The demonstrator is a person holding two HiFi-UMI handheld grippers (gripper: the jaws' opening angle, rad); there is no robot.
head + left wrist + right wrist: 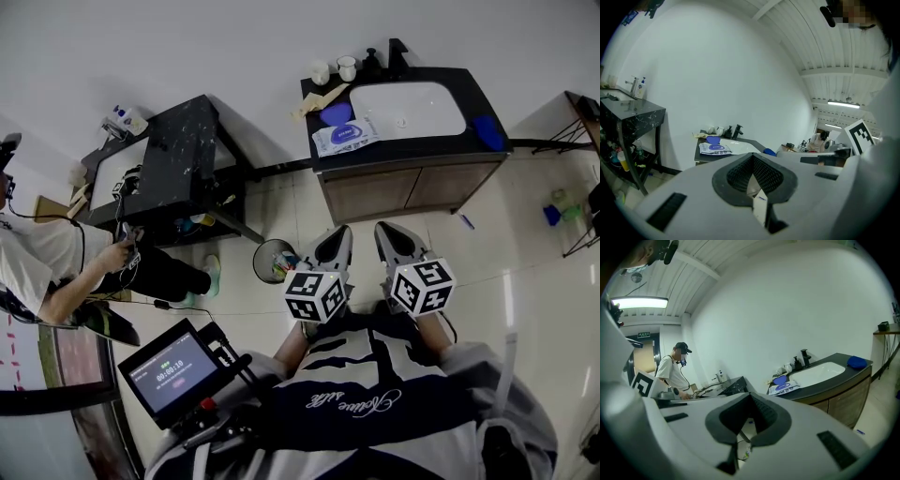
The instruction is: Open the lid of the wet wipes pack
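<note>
The wet wipes pack (345, 137) lies flat on the left part of the dark vanity top (412, 145), white with blue print. Its blue oval lid (336, 112) is flipped back behind it. The pack (714, 148) also shows far off in the left gripper view, and the pack (784, 387) in the right gripper view. My left gripper (333, 248) and right gripper (394, 242) hang side by side close to my body, well short of the vanity and pointing at it. Both are shut with nothing held: left gripper (752, 157), right gripper (749, 394).
A white basin (408, 108), a black faucet (396, 52), two cups (335, 69) and a blue cloth (487, 131) share the vanity. A waste bin (274, 261) stands on the floor just ahead. At left are a black marble table (183, 150), a person (56, 262) and a screen (173, 370).
</note>
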